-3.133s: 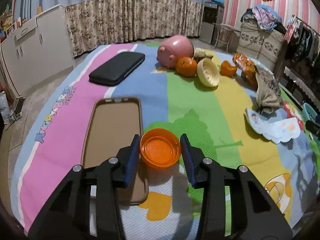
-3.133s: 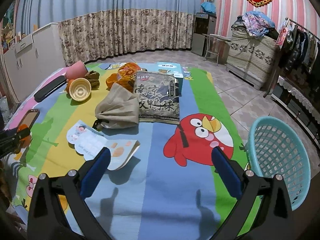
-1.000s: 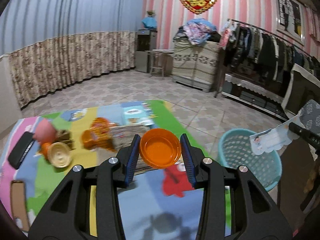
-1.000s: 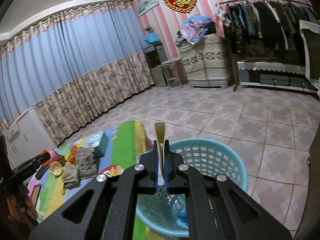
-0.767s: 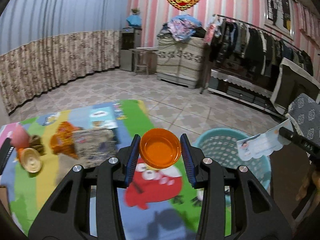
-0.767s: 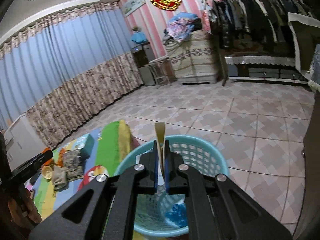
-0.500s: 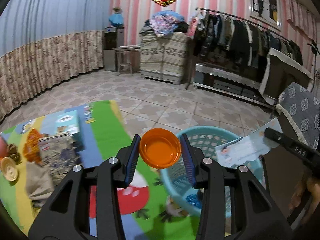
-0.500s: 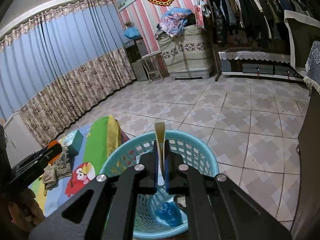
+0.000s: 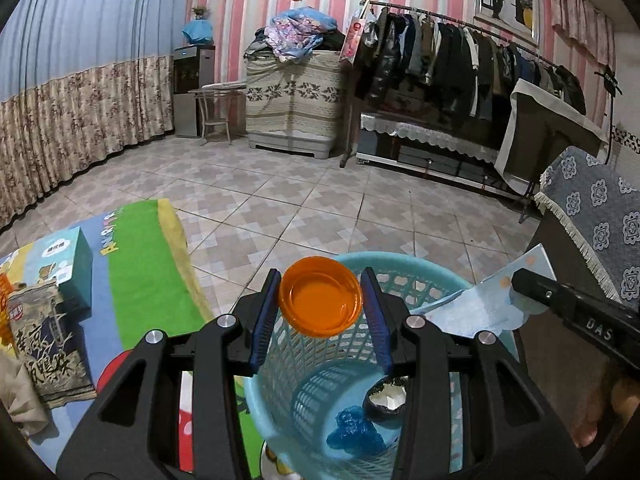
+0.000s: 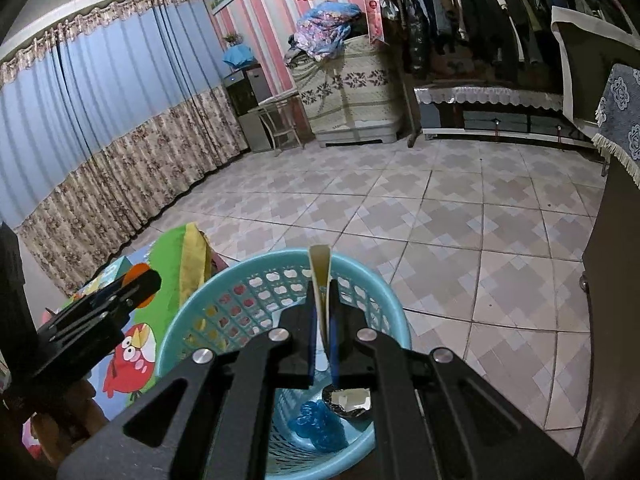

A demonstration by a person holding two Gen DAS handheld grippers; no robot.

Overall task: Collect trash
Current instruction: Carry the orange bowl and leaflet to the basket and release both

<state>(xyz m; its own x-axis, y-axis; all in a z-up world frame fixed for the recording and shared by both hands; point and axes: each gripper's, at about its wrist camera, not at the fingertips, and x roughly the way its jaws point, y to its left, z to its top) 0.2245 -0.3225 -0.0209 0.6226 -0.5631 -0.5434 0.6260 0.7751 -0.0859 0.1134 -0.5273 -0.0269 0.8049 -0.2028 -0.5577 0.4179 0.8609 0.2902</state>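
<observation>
My left gripper (image 9: 321,302) is shut on a small orange plastic bowl (image 9: 320,302) and holds it over the near rim of the light blue mesh basket (image 9: 416,270). My right gripper (image 10: 321,304) is shut on a printed paper sheet (image 10: 320,270), seen edge-on, above the same basket (image 10: 256,280). In the left wrist view that paper (image 9: 476,308) hangs from the right gripper (image 9: 524,282) over the basket's right rim. A crumpled blue wrapper (image 9: 354,432) and a dark foil-lined piece (image 9: 386,398) lie at the basket's bottom.
A colourful play mat (image 9: 144,260) lies left of the basket with a teal box (image 9: 66,258), a printed bag (image 9: 44,340) and a tan cloth (image 9: 18,396) on it. Tiled floor (image 9: 304,204) spreads beyond. A clothes rack (image 9: 460,60) lines the far wall; a cloth-covered table (image 9: 592,220) stands right.
Both grippers have swung from the mat toward the basket and sunk lower. The orange bowl now hangs over the basket's rim, and the paper has come closer above its opening.
</observation>
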